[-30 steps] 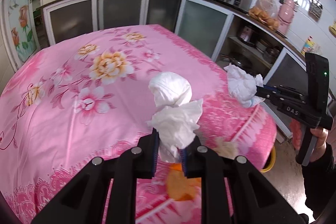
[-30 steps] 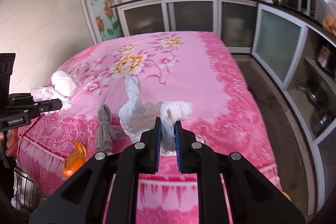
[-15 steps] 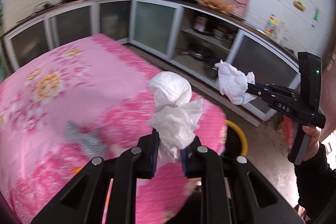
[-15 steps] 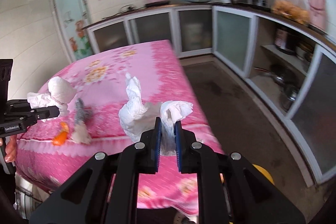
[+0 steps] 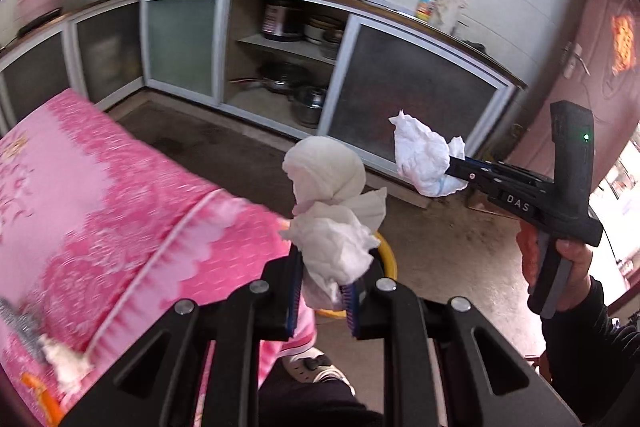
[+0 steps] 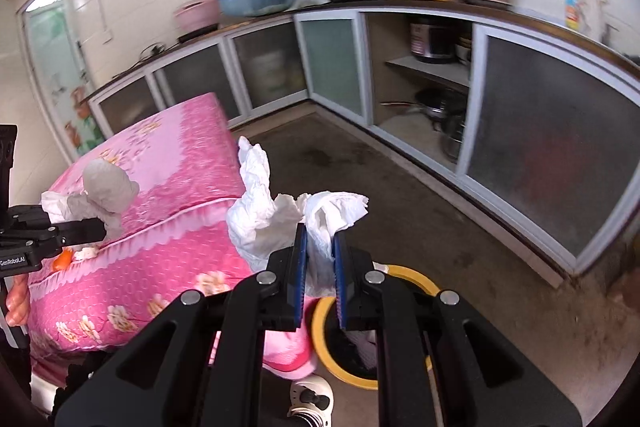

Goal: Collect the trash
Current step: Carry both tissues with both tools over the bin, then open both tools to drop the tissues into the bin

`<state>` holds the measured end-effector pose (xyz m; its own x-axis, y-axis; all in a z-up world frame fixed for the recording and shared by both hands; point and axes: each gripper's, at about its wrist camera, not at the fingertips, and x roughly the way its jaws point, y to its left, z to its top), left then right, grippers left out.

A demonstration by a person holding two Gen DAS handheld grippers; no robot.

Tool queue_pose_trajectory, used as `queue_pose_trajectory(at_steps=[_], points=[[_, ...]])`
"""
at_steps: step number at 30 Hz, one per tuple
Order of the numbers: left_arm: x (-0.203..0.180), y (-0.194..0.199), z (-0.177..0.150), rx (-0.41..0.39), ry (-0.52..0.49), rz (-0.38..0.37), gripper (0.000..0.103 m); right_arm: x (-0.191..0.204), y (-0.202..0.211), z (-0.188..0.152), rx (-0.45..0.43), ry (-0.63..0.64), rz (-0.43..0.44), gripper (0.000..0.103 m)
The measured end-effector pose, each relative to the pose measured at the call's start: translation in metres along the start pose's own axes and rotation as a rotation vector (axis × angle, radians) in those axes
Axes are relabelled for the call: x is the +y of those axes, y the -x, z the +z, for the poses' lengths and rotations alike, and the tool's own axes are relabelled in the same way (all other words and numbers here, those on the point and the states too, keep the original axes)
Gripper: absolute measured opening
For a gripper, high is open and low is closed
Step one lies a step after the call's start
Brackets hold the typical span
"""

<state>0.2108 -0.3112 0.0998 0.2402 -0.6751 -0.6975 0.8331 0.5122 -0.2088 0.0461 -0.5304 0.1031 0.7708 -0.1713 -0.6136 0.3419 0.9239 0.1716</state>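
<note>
**Both grippers hold tissue wads beside the table, above a yellow-rimmed bin**

At the far left of the left wrist view, the table (image 5: pixel 100 195) wears a pink flowered cloth. A few scraps lie near its lower-left edge: a grey one (image 5: pixel 18 327), a white one (image 5: pixel 66 363) and an orange one (image 5: pixel 38 393), all blurred.

Toward the middle, the left gripper (image 5: pixel 322 291) is clamped on a crumpled white tissue wad (image 5: pixel 328 215), which stands up from between its blue-padded fingers (image 5: pixel 294 291). The wad has a rounded knob on top and looser folds below. Just behind it, low on the floor, part of the yellow rim of a bin (image 5: pixel 386 259) shows, mostly hidden by the wad and the gripper.

Further right in the same view, the right gripper (image 5: pixel 460 173) is closed on a second white tissue (image 5: pixel 424 159), held in the air in front of the cabinet doors. A hand (image 5: pixel 560 267) in a dark sleeve grips its handle.

In the right wrist view, the left gripper's wad appears at the left over the table edge. The second tissue is pinched between the right gripper's fingers, spreading up and leftward. Directly below those fingers sits the bin, its dark inside open. A white shoe (image 6: pixel 312 401) is on the floor beside it.
</note>
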Motion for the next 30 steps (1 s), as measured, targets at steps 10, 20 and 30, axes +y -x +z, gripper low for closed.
queue_pose_trajectory(at_steps=[10,20,30], points=[[-0.049,-0.074,0.005,0.090,-0.073,-0.066,0.017,-0.060,-0.020,-0.042,0.048,-0.085,-0.105,0.012],[-0.067,-0.137,-0.001,0.175,-0.072,-0.066,0.017,-0.099,-0.061,-0.088,0.127,-0.157,-0.184,0.012],[-0.087,-0.208,-0.005,0.268,-0.090,-0.009,0.017,-0.120,-0.114,-0.118,0.230,-0.212,-0.211,0.012]])
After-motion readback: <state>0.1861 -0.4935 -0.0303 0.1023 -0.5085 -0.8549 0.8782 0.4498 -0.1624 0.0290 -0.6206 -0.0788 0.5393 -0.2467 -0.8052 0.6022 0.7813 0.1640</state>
